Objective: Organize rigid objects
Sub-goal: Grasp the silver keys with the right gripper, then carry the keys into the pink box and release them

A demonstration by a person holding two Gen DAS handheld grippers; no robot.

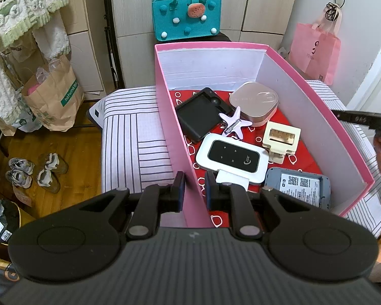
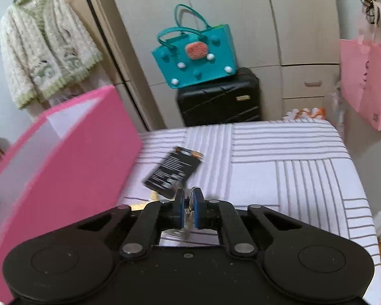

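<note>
While my left gripper (image 1: pixel 195 186) pinches the near wall of the pink box (image 1: pixel 315 117), my right gripper (image 2: pixel 188 207) is clamped on a metal ring (image 2: pixel 190 199).

From the left wrist I see my left fingers closed tight on either side of the box's pink wall, holding it on the striped bedcover (image 1: pixel 134 137). Inside the box lie a white pocket router (image 1: pixel 232 161), a grey device with QR labels (image 1: pixel 298 186), a cream plastic part (image 1: pixel 282 134), a star-shaped clip (image 1: pixel 233 123), a black case (image 1: pixel 200 110) and a rounded beige tin (image 1: pixel 254 100) — all close together on the red lining. From the right wrist, my blue pads press the ring between them, and a black card (image 2: pixel 174 171) hangs beyond the fingertips, blurred — just beside the box's outer wall.
</note>
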